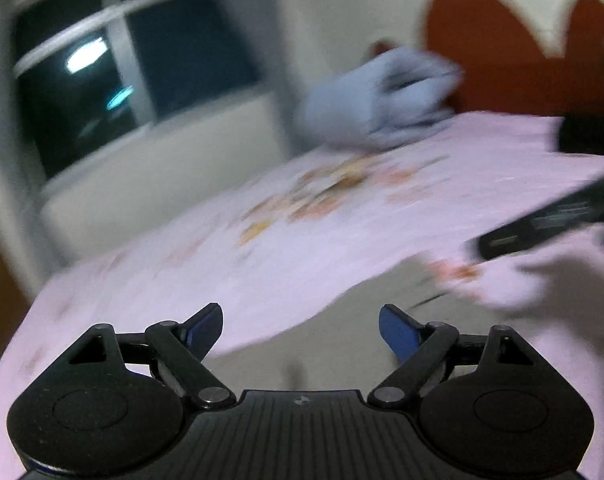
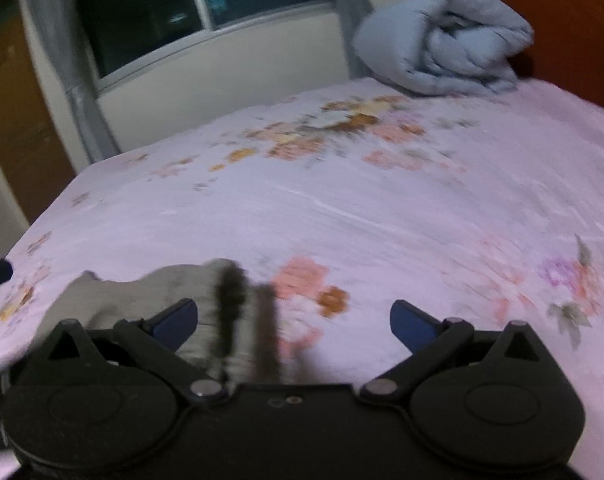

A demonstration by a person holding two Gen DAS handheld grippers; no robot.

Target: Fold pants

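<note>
Grey pants (image 1: pixel 321 344) lie on the pink floral bed sheet (image 1: pixel 286 232), just ahead of my left gripper (image 1: pixel 301 330), which is open and empty above them. In the right wrist view the pants (image 2: pixel 150 292) show as a grey bunch with dark stripes at the lower left, under the left finger of my right gripper (image 2: pixel 294 322), which is open and empty. The right gripper's black body (image 1: pixel 549 220) shows at the right edge of the left wrist view. Both views are motion-blurred.
A rolled light-blue quilt (image 2: pixel 445 40) lies at the far end of the bed by an orange headboard (image 1: pixel 501 48). A dark window (image 2: pixel 154 12) and a grey curtain (image 2: pixel 62 56) stand behind the bed's left side. The bed sheet (image 2: pixel 341 208) fills the middle.
</note>
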